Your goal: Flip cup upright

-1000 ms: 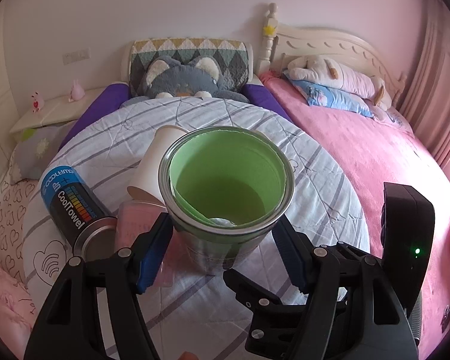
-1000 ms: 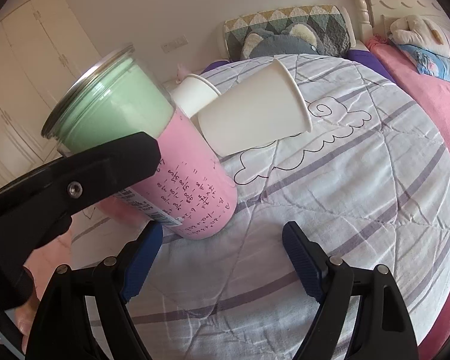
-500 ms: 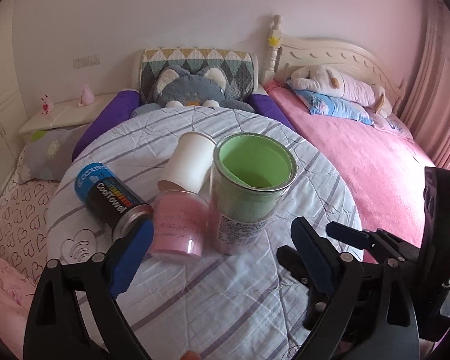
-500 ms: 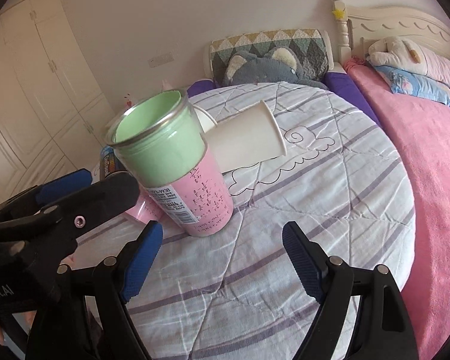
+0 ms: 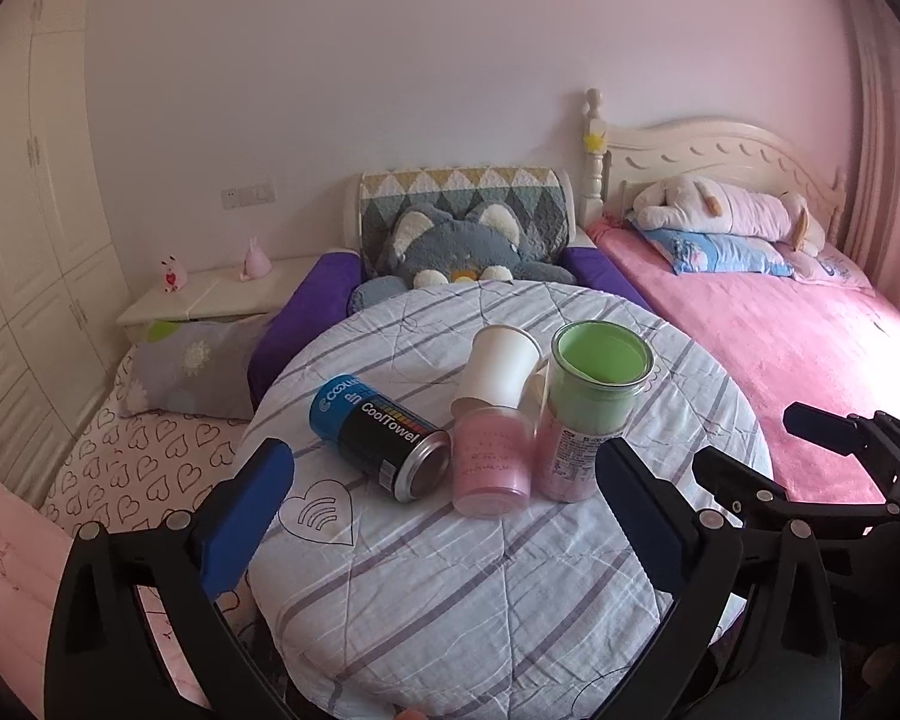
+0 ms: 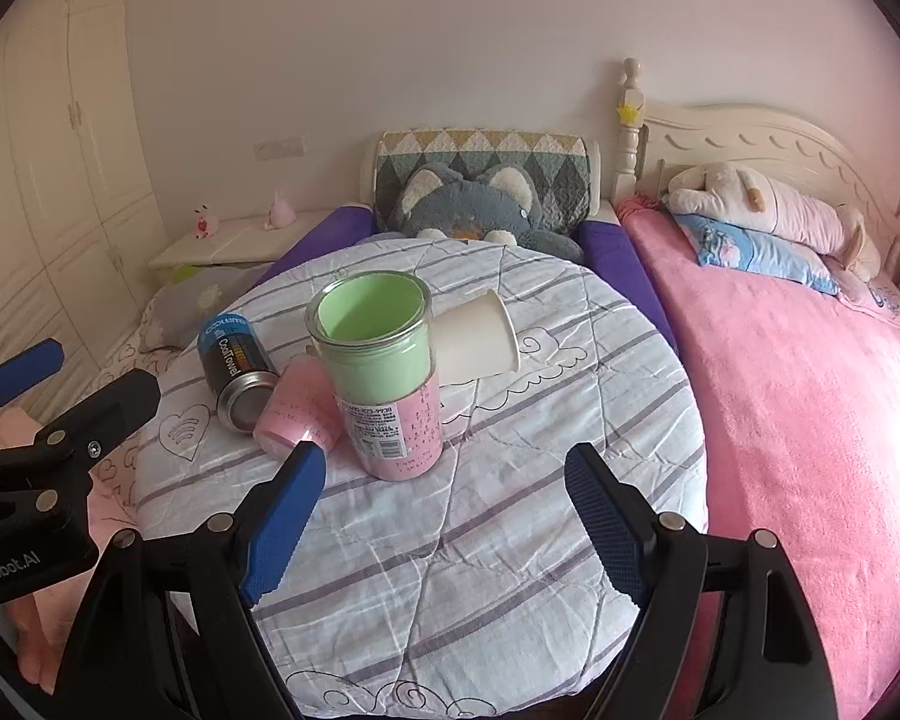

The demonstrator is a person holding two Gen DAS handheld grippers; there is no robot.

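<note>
A tall green-and-pink cup [image 5: 591, 411] [image 6: 381, 372] stands upright on the round table [image 5: 498, 588] [image 6: 450, 528], its mouth facing up. A small pink cup [image 5: 491, 461] [image 6: 297, 414] lies tilted beside it, and a white paper cup [image 5: 498, 369] [image 6: 477, 336] lies on its side behind. My left gripper [image 5: 444, 516] is open and empty, well back from the cups; it also shows in the right wrist view [image 6: 72, 378]. My right gripper [image 6: 435, 516] is open and empty, short of the tall cup.
A blue-and-black CoolTowel can [image 5: 378, 438] [image 6: 234, 369] lies on its side at the left of the cups. A pink bed [image 5: 750, 348] [image 6: 810, 396] runs along the right. A small bed with a grey plush cat [image 5: 456, 246] lies behind the table.
My left gripper has let go of the tall cup and pulled back from it. The cup now stands upright on the table. My right gripper has drawn back too.
</note>
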